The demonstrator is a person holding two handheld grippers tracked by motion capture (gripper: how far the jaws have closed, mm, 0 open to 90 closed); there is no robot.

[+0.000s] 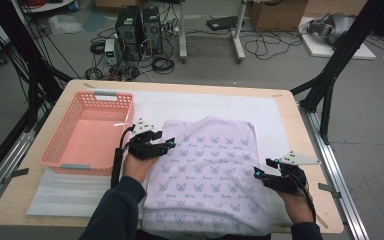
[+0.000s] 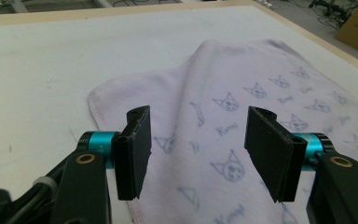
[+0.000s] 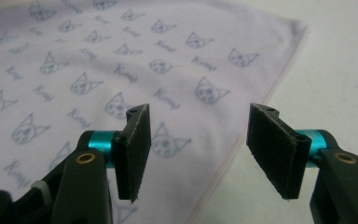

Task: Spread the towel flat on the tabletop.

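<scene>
A pale lilac towel (image 1: 207, 165) printed with small cat faces lies flat on the white mat (image 1: 180, 105), its near end reaching the table's front edge. My left gripper (image 1: 172, 143) hovers over the towel's left edge, jaws open and empty. In the left gripper view the towel (image 2: 261, 79) and its rounded corner lie beyond the open left gripper (image 2: 198, 140). My right gripper (image 1: 262, 167) is at the towel's right edge, also open with nothing between its jaws. The right gripper view shows the towel (image 3: 98, 56) and its hem under the right gripper (image 3: 198, 140).
A pink plastic basket (image 1: 47, 150) stands on the left side of the wooden table (image 1: 300, 130), close to my left hand. Bare white mat stretches behind the towel. Computer towers (image 1: 140, 27) and cables sit on the floor past the far edge.
</scene>
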